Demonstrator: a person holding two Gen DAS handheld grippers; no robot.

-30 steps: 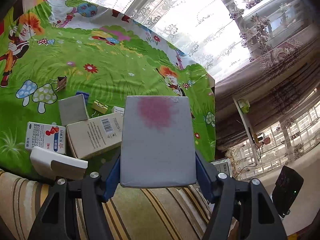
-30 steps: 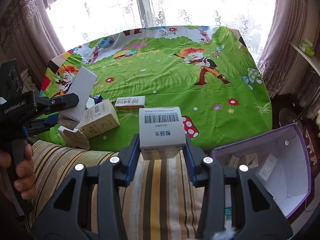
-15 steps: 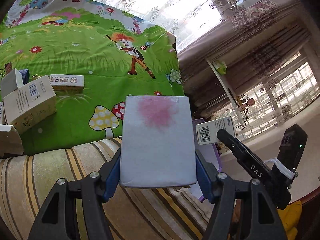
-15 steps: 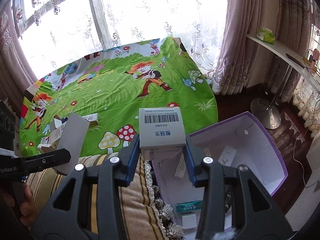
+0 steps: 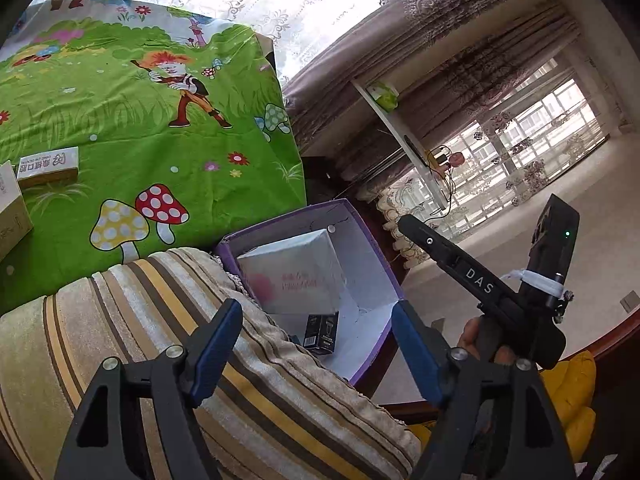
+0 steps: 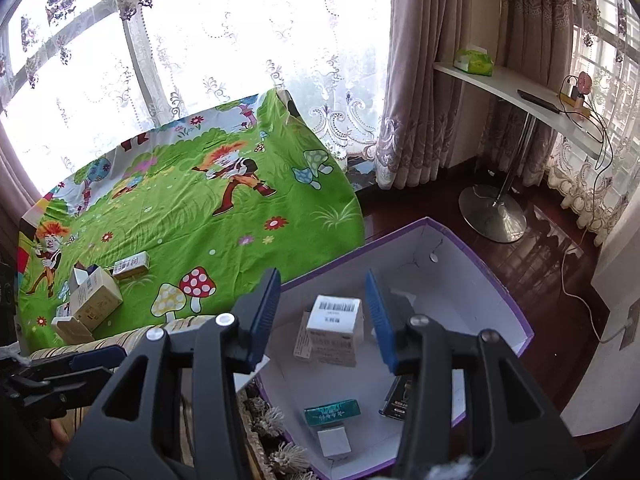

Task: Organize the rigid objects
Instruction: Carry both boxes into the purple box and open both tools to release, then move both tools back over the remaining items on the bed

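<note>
Two tools hung over the purple-rimmed box [image 6: 496, 280] that stood just beside the green cartoon-print worktop [image 6: 192, 216]. The left tool [image 5: 316, 344] had its blue pads well apart and its jaws were opening, with nothing pressed between them; below and beyond it, a large white box with a pink blotch [image 5: 296, 272] lay tilted inside the purple-rimmed box [image 5: 380, 264], apart from both pads. A small black carton [image 5: 322, 330] lay near it on the box floor.

The right tool [image 6: 322, 316] was likewise opening, its pads clear of the barcode-topped white box [image 6: 335, 320], which showed between them but lower down, inside the purple-rimmed box and against other small packages. A teal packet [image 6: 332, 411] and a small white square carton [image 6: 334, 442] lay nearer the camera on the box floor, and a dark carton [image 6: 400, 398] sat partly hidden behind the right finger.

On the worktop, well apart from the box, several cartons were left: a tan barcode carton [image 6: 96, 300], a flat cream carton [image 6: 132, 266] and others clustered beside them. A striped cushion [image 5: 120, 320] lay between the worktop edge and the box. A hand [image 5: 484, 340] gripped the right tool's handle in the left view.
</note>
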